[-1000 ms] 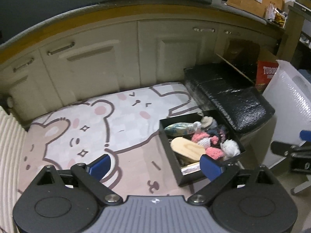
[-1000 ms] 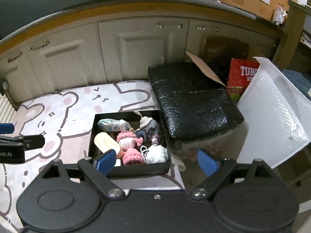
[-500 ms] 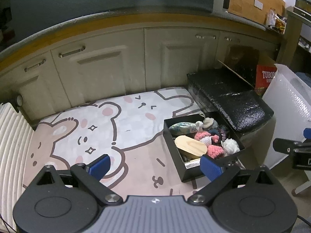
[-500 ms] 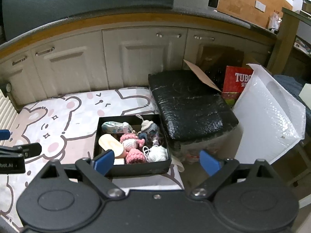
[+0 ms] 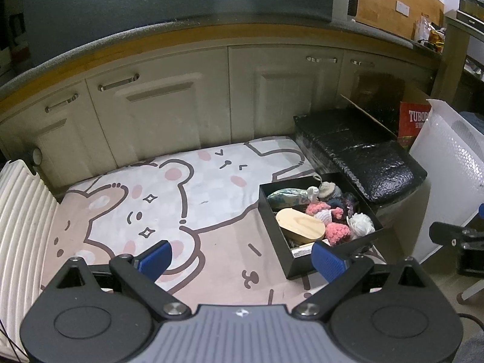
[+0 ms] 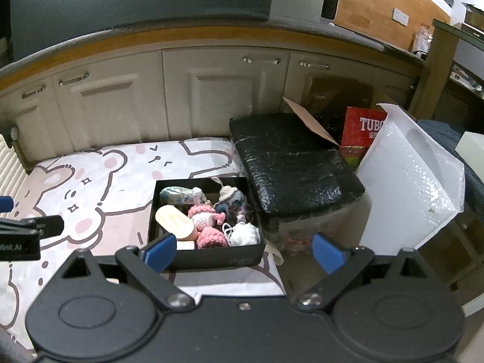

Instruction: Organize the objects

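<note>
A black open box sits on the bear-print mat. Inside lie a wooden oval piece, pink crochet pieces, a ball of white yarn and a blue patterned pouch. My right gripper hangs just in front of the box, open and empty. My left gripper is open over the mat, with the box to its right and nothing between its fingers. In the left wrist view the wooden piece fills the box's near corner.
A black wrapped bin stands right of the box, with a white bubble mailer and a red carton beyond. Cream cabinet doors close off the back. A white ribbed panel borders the mat's left edge.
Both grippers have drawn back from the box, which now looks smaller and farther away. More of the countertop shows above the cabinets. The box's contents have not moved.
</note>
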Demonstrator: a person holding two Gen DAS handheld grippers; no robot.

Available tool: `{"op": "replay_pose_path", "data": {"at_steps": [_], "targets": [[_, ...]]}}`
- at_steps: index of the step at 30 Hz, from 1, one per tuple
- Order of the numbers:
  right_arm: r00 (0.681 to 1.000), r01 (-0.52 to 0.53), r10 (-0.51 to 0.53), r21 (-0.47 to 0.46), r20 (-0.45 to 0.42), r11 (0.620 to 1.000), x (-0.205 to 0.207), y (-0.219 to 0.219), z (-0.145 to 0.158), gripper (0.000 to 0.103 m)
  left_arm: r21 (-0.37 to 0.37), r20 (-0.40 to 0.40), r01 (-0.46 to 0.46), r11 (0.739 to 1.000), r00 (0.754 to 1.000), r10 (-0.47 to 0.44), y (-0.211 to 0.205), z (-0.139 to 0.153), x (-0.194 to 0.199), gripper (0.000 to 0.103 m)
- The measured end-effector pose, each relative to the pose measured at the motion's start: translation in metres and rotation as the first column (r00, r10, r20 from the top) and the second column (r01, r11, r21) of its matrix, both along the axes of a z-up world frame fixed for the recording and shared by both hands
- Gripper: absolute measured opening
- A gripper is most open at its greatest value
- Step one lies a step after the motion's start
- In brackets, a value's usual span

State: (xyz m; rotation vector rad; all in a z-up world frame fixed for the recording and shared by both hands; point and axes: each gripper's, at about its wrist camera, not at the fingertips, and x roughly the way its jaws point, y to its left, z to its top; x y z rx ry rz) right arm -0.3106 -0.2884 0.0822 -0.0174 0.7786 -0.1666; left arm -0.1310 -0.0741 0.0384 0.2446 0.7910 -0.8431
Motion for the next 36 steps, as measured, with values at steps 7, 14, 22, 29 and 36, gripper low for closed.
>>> {"op": "replay_pose_path", "data": {"at_steps": [7, 14, 22, 29, 36], "targets": [[1.000, 0.008, -0.008, 0.009, -0.013, 1.000, -0.0040, 0.0043, -0.0014, 0.098, 0.013, 0.008, 0.001, 1.000, 1.000, -0.001, 0.0021, -0.0014, -0.0037, 0.098], [1.000, 0.018, -0.018, 0.015, -0.021, 1.000, -0.0045, 0.0039, -0.0016, 0.098, 0.017, 0.008, 0.002, 1.000, 1.000, -0.002, 0.0044, -0.0013, -0.0031, 0.098], [1.000, 0.018, -0.017, 0.015, -0.025, 1.000, -0.0033, 0.0041, -0.0013, 0.098, 0.016, 0.006, 0.003, 1.000, 1.000, -0.003, 0.0046, -0.0009, -0.0027, 0.098], [1.000, 0.015, -0.015, 0.014, -0.027, 1.000, -0.0025, 0.0057, -0.0007, 0.098, 0.018, 0.006, 0.002, 1.000, 1.000, -0.003, 0.0057, -0.0015, -0.0022, 0.098], [0.999, 0.017, -0.016, 0.013, -0.027, 1.000, -0.0024, 0.0063, -0.0006, 0.099, 0.019, 0.007, 0.002, 1.000, 1.000, -0.002, 0.0056, -0.0014, -0.0025, 0.098]]}}
